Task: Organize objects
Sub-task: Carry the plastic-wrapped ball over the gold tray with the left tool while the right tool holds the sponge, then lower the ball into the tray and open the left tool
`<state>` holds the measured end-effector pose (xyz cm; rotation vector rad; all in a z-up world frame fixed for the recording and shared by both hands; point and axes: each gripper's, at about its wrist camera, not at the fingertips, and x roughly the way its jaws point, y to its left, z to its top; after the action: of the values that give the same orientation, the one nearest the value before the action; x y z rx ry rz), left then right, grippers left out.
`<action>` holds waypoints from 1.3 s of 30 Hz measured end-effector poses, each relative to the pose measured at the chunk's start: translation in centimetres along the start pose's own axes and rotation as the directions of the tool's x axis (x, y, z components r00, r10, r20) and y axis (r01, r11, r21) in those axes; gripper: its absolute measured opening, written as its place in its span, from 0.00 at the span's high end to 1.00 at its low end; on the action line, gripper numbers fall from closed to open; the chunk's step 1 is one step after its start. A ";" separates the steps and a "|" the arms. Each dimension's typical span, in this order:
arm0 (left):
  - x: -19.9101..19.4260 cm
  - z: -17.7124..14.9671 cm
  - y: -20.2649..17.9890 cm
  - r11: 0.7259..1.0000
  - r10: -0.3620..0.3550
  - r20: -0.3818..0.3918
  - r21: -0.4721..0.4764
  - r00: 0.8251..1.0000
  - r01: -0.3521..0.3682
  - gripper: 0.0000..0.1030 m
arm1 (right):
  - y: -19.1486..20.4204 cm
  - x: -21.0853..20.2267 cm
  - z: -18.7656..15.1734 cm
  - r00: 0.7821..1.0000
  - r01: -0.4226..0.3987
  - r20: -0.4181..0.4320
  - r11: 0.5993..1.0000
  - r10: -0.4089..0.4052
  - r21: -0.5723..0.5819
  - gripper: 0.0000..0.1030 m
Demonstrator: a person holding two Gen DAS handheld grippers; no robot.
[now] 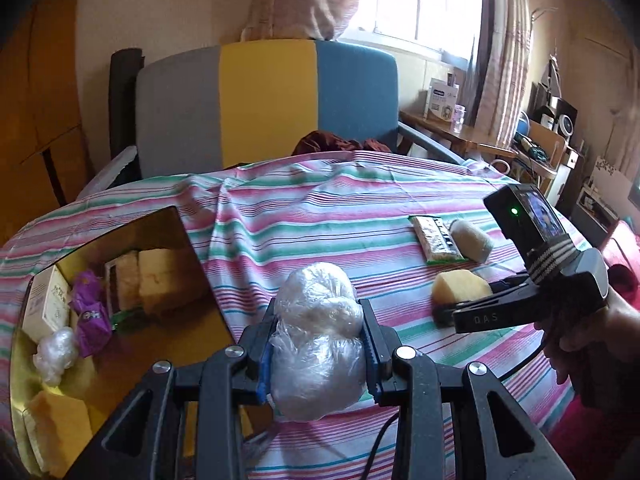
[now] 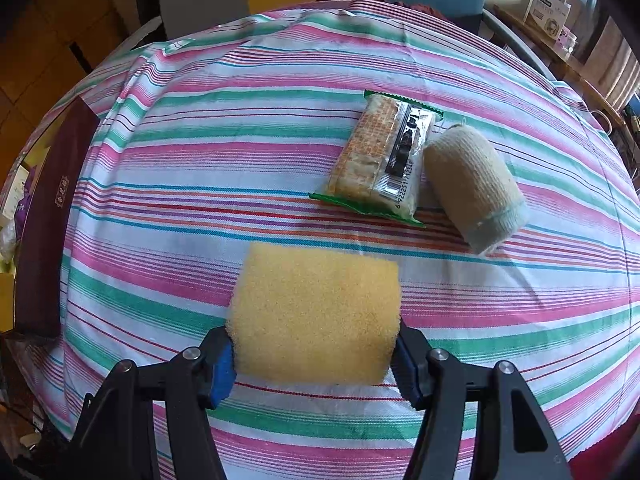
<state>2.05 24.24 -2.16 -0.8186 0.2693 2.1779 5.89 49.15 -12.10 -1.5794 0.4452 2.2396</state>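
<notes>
Clear plastic film wraps the white bundle (image 1: 318,340) that the left gripper (image 1: 319,354) clenches between its blue pads, above the striped cloth (image 1: 312,208) and just beside the open box (image 1: 192,240). The right gripper (image 2: 314,360) grasps a yellow sponge (image 2: 316,312) by its two sides — low over the cloth. Farther off, a snack packet (image 2: 380,160) and a bandage roll (image 2: 472,184) lie touching.

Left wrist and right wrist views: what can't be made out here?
- Box contents, left wrist view: near end cut off by the frame edge and the left tool; print on the white carton too small to read.
- Plastic-wrapped bundle, left wrist view: cling film hides what is inside.
- Yellow sponge, right wrist view: its underside is hidden, so contact with the striped cloth is unclear.
- Right tool: the sponge hides its pads.
</notes>
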 end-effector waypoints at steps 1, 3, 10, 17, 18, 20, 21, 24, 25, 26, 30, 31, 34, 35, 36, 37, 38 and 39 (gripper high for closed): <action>-0.1 0.0 0.4 1.000 0.004 -0.001 -0.010 1.000 -0.004 0.65 | -0.1 0.0 0.0 1.000 0.001 0.001 1.000 -0.001 0.000 0.38; -0.3 -0.1 1.4 0.999 0.013 -0.005 -0.030 1.000 -0.013 0.65 | 0.0 0.0 0.0 1.000 0.002 0.002 1.000 -0.002 0.000 0.38; -1.5 -1.1 8.2 0.982 0.061 -0.053 -0.175 0.997 -0.069 0.65 | -0.5 -0.3 -0.2 1.000 0.003 0.002 1.000 -0.003 -0.003 0.38; -2.4 -4.4 16.1 0.925 0.135 -0.145 -0.337 0.980 -0.177 0.65 | -0.5 -0.4 -0.1 1.000 0.013 0.001 1.000 -0.013 -0.010 0.38; -2.4 -4.9 16.6 0.919 0.143 -0.155 -0.345 0.977 -0.189 0.65 | -0.5 -0.3 -0.3 1.000 0.014 0.001 1.000 -0.014 -0.011 0.37; -2.2 -5.5 17.3 0.912 0.151 -0.174 -0.355 0.973 -0.204 0.65 | -0.4 -0.2 -0.1 1.000 0.016 0.001 1.000 -0.016 -0.012 0.37; -2.0 -5.6 17.3 0.912 0.152 -0.179 -0.353 0.972 -0.208 0.65 | -0.4 -0.2 -0.2 1.000 0.016 0.001 1.000 -0.016 -0.012 0.37; -1.1 -5.7 17.0 0.917 0.157 -0.195 -0.335 0.968 -0.216 0.64 | -0.4 -0.1 -0.2 1.000 0.016 0.002 1.000 -0.016 -0.012 0.37; -0.7 -5.6 17.0 0.919 0.163 -0.202 -0.326 0.966 -0.223 0.64 | -0.4 -0.1 -0.2 1.000 0.016 0.002 1.000 -0.016 -0.011 0.37; -0.2 -5.2 17.0 0.918 0.179 -0.209 -0.315 0.961 -0.240 0.63 | -0.4 -0.1 -0.2 1.000 0.015 0.002 1.000 -0.015 -0.011 0.37; 0.9 -5.1 17.4 0.911 0.254 -0.239 -0.265 0.937 -0.315 0.63 | -0.3 -0.1 -0.2 1.000 0.018 0.001 1.000 -0.018 -0.012 0.37; 1.0 -5.3 17.6 0.910 0.264 -0.241 -0.258 0.934 -0.324 0.61 | -0.2 0.0 -0.1 1.000 0.019 0.001 1.000 -0.019 -0.012 0.37; 0.5 -5.7 17.9 0.910 0.275 -0.233 -0.250 0.933 -0.331 0.61 | -0.3 0.0 -0.1 1.000 0.019 0.001 1.000 -0.019 -0.012 0.37; 0.4 -5.7 17.8 0.910 0.282 -0.228 -0.244 0.932 -0.335 0.60 | -0.3 0.0 -0.1 1.000 0.019 0.001 1.000 -0.019 -0.011 0.37; 0.3 -5.7 17.7 0.909 0.293 -0.221 -0.236 0.930 -0.343 0.59 | -0.3 0.0 0.0 1.000 0.019 0.001 1.000 -0.019 -0.012 0.37; 0.2 -5.7 17.6 0.907 0.306 -0.214 -0.229 0.928 -0.352 0.57 | -0.3 0.0 0.0 1.000 0.019 0.001 1.000 -0.019 -0.012 0.37; 0.2 -5.7 17.6 0.907 0.314 -0.208 -0.223 0.926 -0.358 0.57 | -0.3 0.0 0.0 1.000 0.019 0.001 1.000 -0.019 -0.012 0.37; 0.2 -5.8 17.6 0.905 0.323 -0.205 -0.218 0.924 -0.364 0.57 | -0.3 0.0 0.0 1.000 0.019 0.001 1.000 -0.019 -0.012 0.36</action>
<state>-8.23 10.01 -7.92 -1.1717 0.2353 2.5149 6.02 49.40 -12.14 -1.5824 0.4153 2.2329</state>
